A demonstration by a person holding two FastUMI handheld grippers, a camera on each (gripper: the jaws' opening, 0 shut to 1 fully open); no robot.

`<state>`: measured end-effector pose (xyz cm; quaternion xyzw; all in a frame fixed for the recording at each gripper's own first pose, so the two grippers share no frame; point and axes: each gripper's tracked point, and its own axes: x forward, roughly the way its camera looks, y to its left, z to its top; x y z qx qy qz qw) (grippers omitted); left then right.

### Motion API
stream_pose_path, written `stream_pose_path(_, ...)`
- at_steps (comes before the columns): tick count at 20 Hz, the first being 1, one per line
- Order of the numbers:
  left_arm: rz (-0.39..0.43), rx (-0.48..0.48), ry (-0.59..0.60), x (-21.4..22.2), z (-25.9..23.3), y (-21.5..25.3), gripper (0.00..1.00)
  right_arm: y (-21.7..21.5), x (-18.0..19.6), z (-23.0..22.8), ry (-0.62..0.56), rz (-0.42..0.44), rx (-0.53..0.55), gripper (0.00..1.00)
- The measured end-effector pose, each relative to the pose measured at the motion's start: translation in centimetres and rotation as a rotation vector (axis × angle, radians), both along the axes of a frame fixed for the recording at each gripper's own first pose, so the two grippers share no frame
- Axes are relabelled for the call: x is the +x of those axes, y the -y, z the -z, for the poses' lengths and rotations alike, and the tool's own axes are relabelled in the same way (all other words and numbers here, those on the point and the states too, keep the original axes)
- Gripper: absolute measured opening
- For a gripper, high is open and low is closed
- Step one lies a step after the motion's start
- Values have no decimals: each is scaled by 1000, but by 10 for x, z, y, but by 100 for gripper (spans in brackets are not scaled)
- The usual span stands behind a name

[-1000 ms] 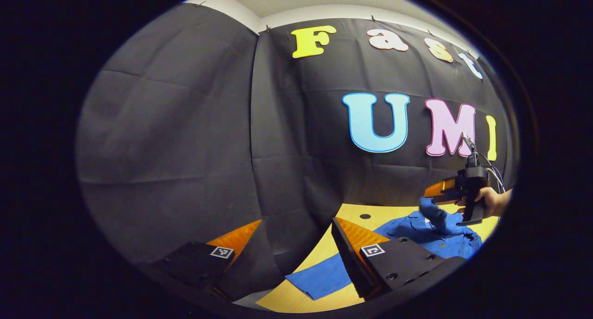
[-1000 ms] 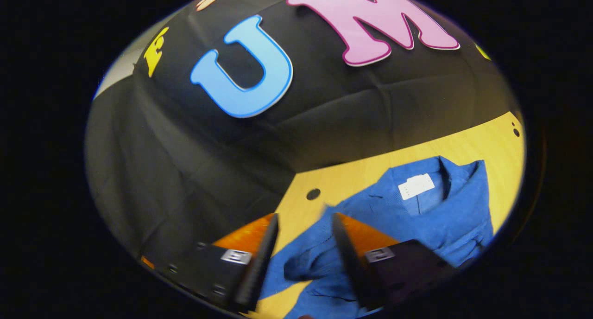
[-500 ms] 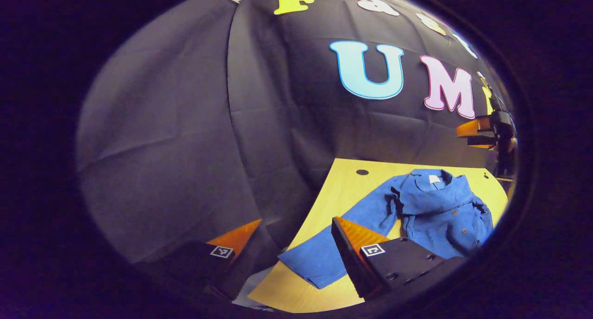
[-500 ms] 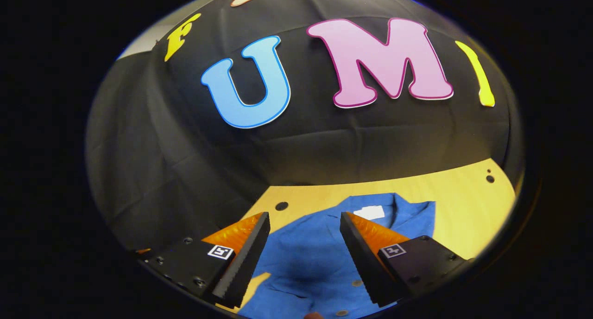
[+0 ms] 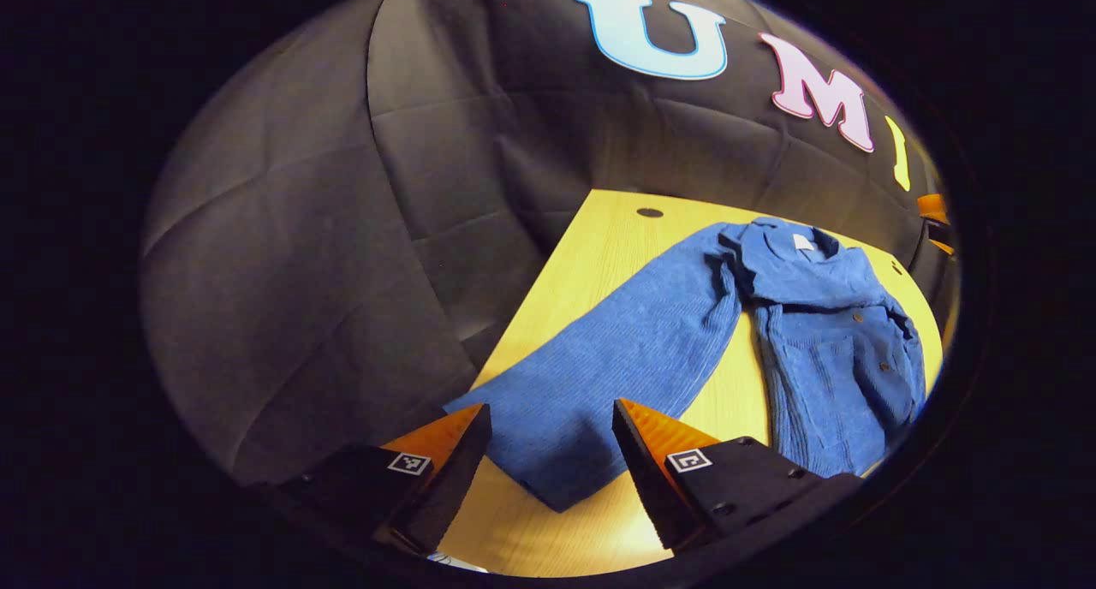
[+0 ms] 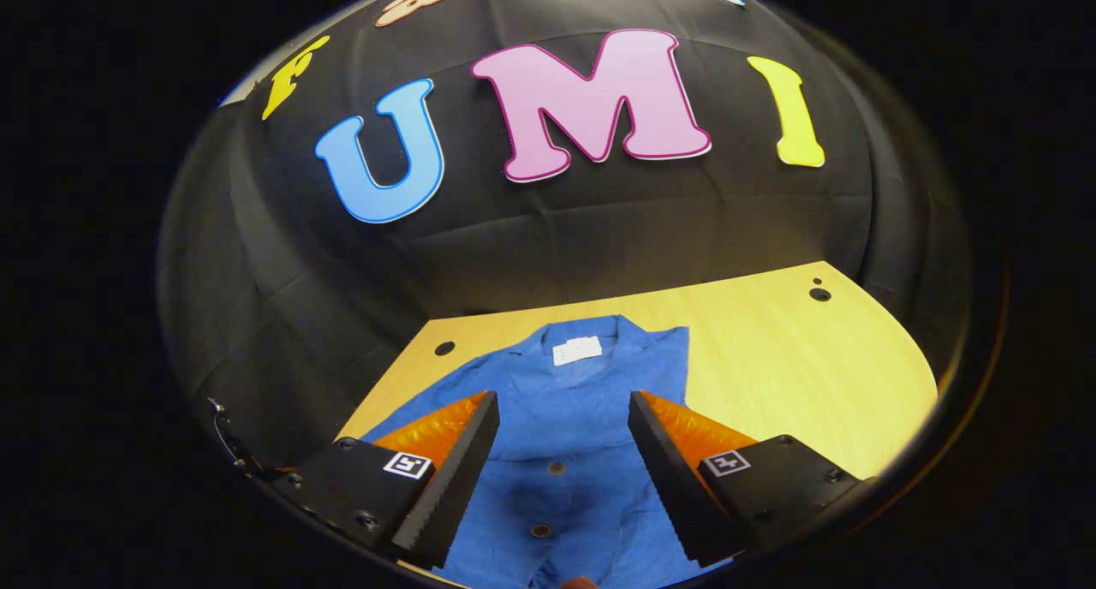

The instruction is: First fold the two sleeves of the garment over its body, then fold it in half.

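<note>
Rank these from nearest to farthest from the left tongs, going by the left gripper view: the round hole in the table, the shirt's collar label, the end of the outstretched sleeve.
1. End of the outstretched sleeve, lying between the open left tongs.
2. Collar label, up on the right at the shirt's neck.
3. Round hole in the table, by the far edge near the wall.

We see bare bench right of the shirt, open to the far wall; outstretched sleeve lies across the left side.
</note>
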<state>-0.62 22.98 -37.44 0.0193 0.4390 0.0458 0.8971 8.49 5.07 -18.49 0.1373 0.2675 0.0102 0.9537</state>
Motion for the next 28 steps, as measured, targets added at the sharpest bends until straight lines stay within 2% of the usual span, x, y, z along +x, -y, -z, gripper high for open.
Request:
stream_pose_path(2,19,18,-56,-8,17,2,82,12,-12,8,-23,10,-16,98)
stream_pose_path(3,18,14,-126,-21,21,3,83,17,-16,10,-31,16,-17,98)
stream_pose_path(5,13,-10,-119,-17,23,6,82,26,-23,13,-42,25,-17,99)
stream_pose_path(7,12,-15,-140,-17,23,9,68,32,-31,21,-57,13,-39,98)
stream_pose_path(9,-24,48,-163,-3,21,5,23,42,-44,38,-90,12,-58,99)
stream_pose_path(10,-9,10,-149,8,22,20,0,51,-54,50,-120,30,-30,99)
stream_pose_path(14,-15,-15,-43,44,-16,37,0,70,-76,64,-150,44,-31,99)
stream_pose_path(17,12,-45,16,78,-49,63,0,88,-101,78,-191,52,-30,99)
stream_pose_path(19,66,-50,63,105,-71,91,0,100,-116,84,-208,68,-17,99)
stream_pose_path(22,188,-66,153,157,-110,168,0,130,-153,94,-239,108,2,99)
stream_pose_path(28,330,-84,201,194,-131,280,0,166,-203,110,-295,122,-1,99)
